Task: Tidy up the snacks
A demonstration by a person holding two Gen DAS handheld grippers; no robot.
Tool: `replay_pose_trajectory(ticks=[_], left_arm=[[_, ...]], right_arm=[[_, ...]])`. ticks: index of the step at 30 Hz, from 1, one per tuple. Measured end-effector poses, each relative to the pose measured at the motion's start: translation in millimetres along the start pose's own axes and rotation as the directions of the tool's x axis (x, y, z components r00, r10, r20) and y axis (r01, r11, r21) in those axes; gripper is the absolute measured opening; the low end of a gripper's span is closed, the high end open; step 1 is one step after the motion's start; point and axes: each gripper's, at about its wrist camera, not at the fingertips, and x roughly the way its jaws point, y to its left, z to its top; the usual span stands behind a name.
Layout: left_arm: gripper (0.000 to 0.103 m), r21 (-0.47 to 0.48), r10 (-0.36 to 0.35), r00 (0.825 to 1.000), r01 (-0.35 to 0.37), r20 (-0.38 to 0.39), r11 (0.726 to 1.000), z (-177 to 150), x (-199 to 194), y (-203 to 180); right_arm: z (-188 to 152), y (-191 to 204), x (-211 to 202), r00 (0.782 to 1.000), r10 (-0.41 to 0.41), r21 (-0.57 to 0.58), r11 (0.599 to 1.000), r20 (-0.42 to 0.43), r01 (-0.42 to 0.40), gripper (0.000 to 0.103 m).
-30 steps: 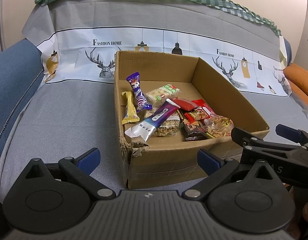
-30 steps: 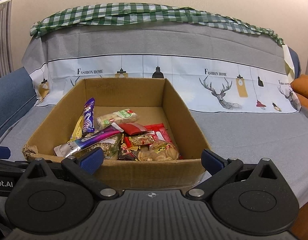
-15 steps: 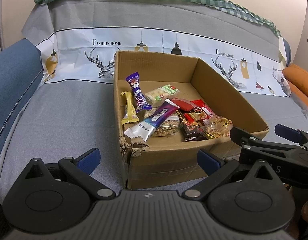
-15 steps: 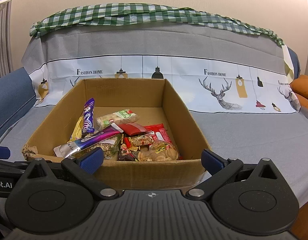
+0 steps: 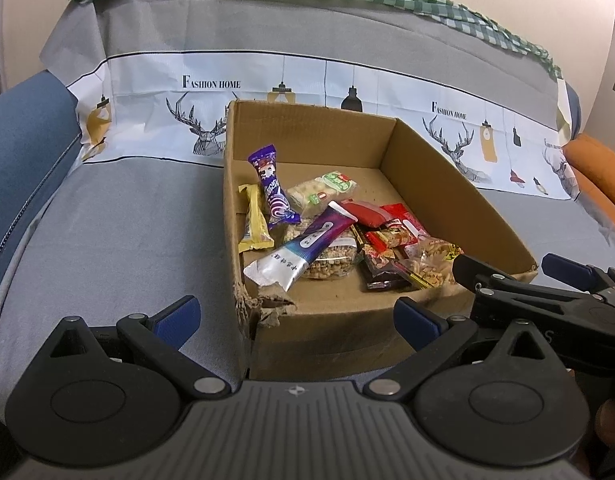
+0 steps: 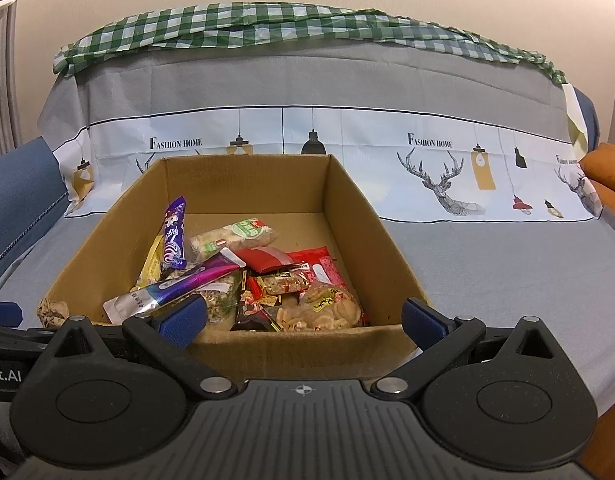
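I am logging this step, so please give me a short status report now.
Left gripper and right gripper open, empty, short of the cardboard box. Snack packets piled inside, purple-silver packet on top. Nothing in the way.

Brown cardboard box (image 6: 391,240); purple swirl-printed wrapper (image 6: 174,236); yellow bar (image 5: 253,220); green-white checked cloth (image 6: 299,26); grey deer-printed sofa cover (image 6: 507,264).

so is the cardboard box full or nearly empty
Partly full: the cardboard box holds snack packets in its near half; bare floor shows behind them.
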Motion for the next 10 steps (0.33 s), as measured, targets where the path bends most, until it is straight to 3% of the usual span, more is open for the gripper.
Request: replay_pose_trajectory(ticks=[10], left_arm=[[0.103, 0.011, -0.016, 0.999, 0.015, 0.046, 1.000, 6.7, 1.7, -3.7]], right_arm=[[4.2, -5.1, 4.3, 0.999, 0.020, 0.029, 0.999, 0.028, -0.020, 0.102]])
